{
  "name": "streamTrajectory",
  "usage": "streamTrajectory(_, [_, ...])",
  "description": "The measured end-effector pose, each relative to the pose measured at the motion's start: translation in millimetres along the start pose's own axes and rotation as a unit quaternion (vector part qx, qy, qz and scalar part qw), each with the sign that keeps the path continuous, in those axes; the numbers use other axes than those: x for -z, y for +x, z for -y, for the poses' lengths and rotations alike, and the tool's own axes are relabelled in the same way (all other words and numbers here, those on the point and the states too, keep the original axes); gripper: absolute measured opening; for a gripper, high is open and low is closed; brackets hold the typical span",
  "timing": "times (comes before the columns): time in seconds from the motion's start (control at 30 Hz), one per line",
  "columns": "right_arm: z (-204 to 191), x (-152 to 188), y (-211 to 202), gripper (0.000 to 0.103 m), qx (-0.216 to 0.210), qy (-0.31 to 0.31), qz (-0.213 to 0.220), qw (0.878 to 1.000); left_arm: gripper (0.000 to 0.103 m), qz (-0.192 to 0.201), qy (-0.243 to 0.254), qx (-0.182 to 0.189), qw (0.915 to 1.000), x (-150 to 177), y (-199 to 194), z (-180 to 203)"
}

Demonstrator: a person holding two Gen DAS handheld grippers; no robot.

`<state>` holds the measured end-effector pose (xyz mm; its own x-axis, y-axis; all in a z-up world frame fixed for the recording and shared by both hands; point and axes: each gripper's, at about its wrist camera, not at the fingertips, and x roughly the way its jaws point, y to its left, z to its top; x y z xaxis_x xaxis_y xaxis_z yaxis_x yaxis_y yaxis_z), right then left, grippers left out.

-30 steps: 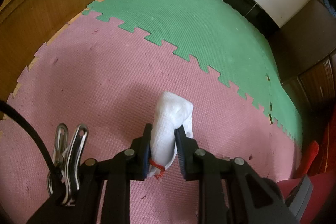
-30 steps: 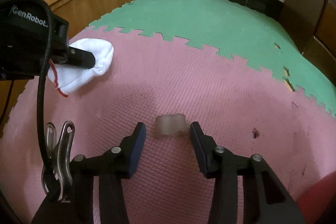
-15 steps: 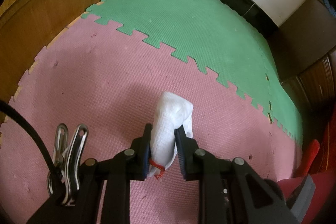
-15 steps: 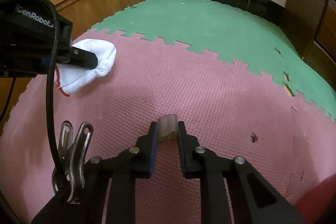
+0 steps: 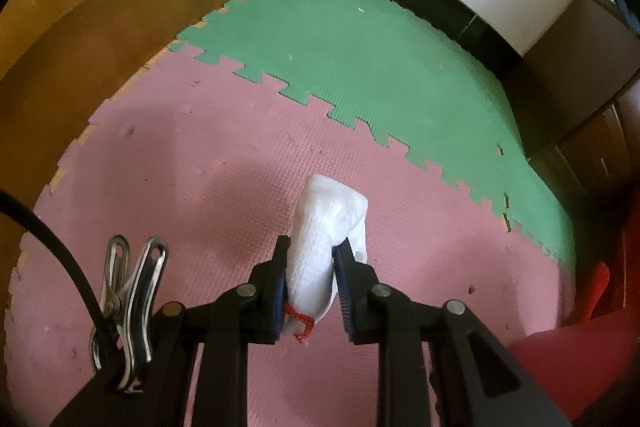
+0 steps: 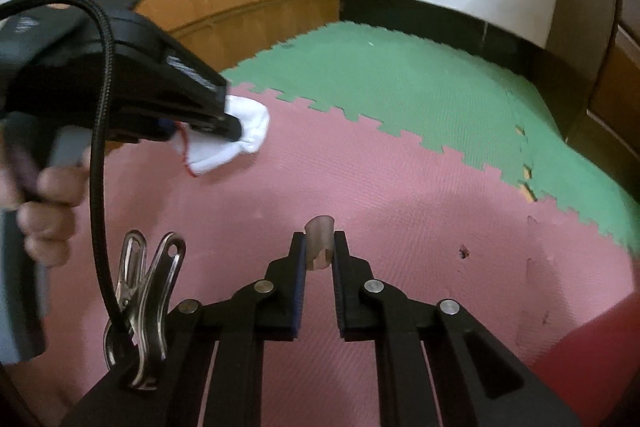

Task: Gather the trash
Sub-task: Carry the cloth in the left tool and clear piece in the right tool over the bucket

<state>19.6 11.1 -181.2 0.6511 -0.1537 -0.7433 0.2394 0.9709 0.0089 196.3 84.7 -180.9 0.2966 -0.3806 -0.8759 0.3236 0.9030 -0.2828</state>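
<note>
Right gripper has just been closing and now pinches a small translucent scrap above the pink mat. Left gripper clamps a white sock, also off the floor.

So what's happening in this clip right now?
A person is picking trash off a pink and green foam mat, a gripper in each hand. The left gripper is clamped on a white sock. The right gripper has just been closing and now pinches a small translucent scrap.
</note>
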Motion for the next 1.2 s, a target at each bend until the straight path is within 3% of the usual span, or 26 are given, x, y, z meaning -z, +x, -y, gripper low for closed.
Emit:
streamTrajectory(0.2, [-8.3, -3.3, -45.1, 0.013, -0.005, -0.016, 0.034, 0.999, 0.022, 0.034, 0.007, 0.016, 0.9993, 2.9, -44.6, 8.0])
streamTrajectory(0.5, [-8.8, -5.4, -117.0, 0.013, -0.014, -0.006, 0.09, 0.996, 0.022, 0.068, 0.022, 0.034, 0.9968, 32.1, -114.1, 21.2])
streamTrajectory(0.77, [-6.4, -7.7, -175.5, 0.013, -0.019, 0.007, 0.141, 0.99, 0.022, 0.117, 0.041, 0.051, 0.991, 47.6, -183.6, 44.3])
streamTrajectory(1.2, [24.8, -0.8, -255.6, 0.013, -0.003, 0.055, 0.19, 0.98, 0.022, 0.136, 0.091, 0.082, 0.9831, 88.9, -234.9, 100.0])
